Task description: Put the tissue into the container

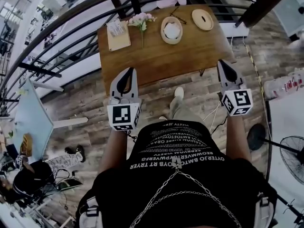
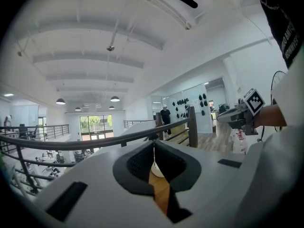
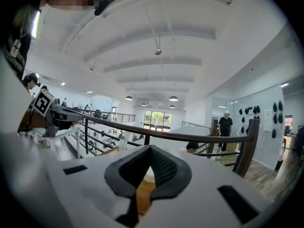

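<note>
A wooden table (image 1: 161, 56) stands ahead of me in the head view. On it sits a round woven container (image 1: 171, 30) with white tissue (image 1: 172, 29) inside, and its flat round lid (image 1: 203, 19) lies to the right. At the table's left a tissue pack (image 1: 115, 27) rests on a wooden tray (image 1: 119, 42). My left gripper (image 1: 127, 78) hovers at the table's near edge, shut and empty. My right gripper (image 1: 226, 69) is held off the near right corner, also shut with nothing in it. Each gripper view shows its jaws closed, left gripper (image 2: 153, 144) and right gripper (image 3: 151, 148).
A sprig of pink flowers (image 1: 141, 20) lies between the tray and the container. A dark curved railing (image 1: 71, 30) runs behind the table. A floor fan (image 1: 290, 159) stands at the right, a blue table (image 1: 33, 118) at the left. A person in black (image 3: 225, 129) stands far off.
</note>
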{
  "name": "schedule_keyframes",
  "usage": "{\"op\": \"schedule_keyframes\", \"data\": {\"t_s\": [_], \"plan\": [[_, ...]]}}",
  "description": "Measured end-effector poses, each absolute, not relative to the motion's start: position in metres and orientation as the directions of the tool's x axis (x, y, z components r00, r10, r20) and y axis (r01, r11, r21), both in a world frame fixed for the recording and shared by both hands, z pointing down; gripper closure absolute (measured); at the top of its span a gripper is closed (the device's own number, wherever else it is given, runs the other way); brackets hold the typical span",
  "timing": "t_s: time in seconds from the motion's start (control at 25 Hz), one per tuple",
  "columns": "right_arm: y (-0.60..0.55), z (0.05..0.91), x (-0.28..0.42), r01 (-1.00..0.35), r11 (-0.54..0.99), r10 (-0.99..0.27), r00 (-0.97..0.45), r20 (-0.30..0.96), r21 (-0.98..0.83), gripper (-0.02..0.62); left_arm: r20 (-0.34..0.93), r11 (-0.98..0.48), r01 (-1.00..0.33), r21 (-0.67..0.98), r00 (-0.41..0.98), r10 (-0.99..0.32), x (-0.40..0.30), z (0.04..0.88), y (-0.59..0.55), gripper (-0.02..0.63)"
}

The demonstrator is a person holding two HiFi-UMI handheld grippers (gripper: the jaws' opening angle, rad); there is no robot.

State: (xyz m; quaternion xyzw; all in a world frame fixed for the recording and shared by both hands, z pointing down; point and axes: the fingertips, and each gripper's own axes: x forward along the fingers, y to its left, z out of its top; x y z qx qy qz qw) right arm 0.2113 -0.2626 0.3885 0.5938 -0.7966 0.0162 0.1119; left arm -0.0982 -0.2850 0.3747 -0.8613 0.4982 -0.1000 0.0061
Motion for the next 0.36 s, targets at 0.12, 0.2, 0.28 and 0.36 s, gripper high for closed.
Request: {"op": "schedule_keyframes", "data": {"t_s": [0.12, 0.2, 0.28, 0.36], "plan": [[-0.261, 0.386, 0.208, -0.948, 0.299, -0.941, -0.272, 0.202, 0.114, 0.581, 0.160, -0.508, -0.854, -0.111, 0.489, -0.858, -0.099, 0.373, -0.285, 0.575], [-0.266, 0.383, 0.204, -0.944, 0.307, -0.939, -0.279, 0.202, 0.122, 0.581, 0.155, -0.502, -0.858, -0.108, 0.484, -0.861, -0.103, 0.371, -0.287, 0.575], [-0.271, 0.380, 0.201, -0.940, 0.316, -0.936, -0.287, 0.202, 0.128, 0.581, 0.152, -0.494, -0.863, -0.105, 0.477, -0.866, -0.107, 0.371, -0.290, 0.575], [-0.276, 0.379, 0.198, -0.937, 0.323, -0.934, -0.294, 0.204, 0.131, 0.581, 0.153, -0.487, -0.868, -0.101, 0.470, -0.869, -0.110, 0.372, -0.293, 0.575]]}}
